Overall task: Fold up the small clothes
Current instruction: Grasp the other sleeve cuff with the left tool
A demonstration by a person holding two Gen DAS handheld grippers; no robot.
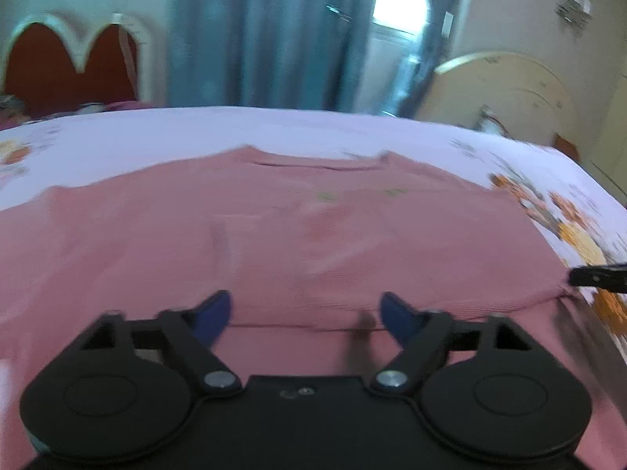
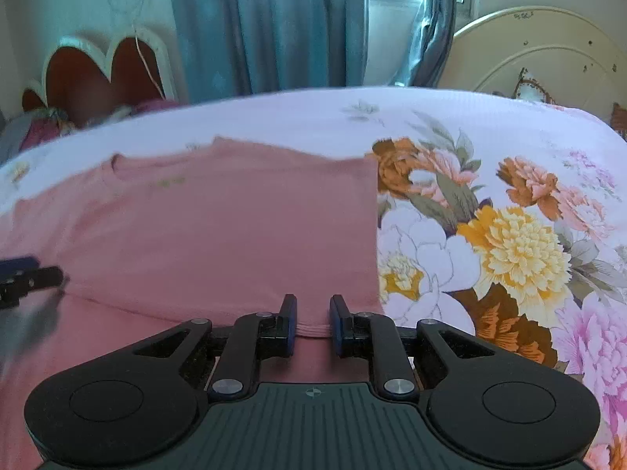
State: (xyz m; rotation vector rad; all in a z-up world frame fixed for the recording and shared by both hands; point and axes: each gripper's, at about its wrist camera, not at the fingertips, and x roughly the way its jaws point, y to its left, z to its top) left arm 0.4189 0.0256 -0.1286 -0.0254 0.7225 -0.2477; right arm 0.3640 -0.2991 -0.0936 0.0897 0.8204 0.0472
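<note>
Pink shirt (image 2: 219,227) flat on bedsheet (image 2: 509,149), collar pointing far side

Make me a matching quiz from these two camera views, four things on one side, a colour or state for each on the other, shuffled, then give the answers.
Things:
1. left gripper
2. right gripper
3. shirt
4. curtain

Colour or state:
A. blue-grey, hanging behind the bed
B. jaws spread wide, nothing between them
C. pink, lying flat on the floral bedsheet
D. jaws nearly closed, pinching a bunched fabric edge

Pairs: 1-B, 2-D, 3-C, 4-A
</note>
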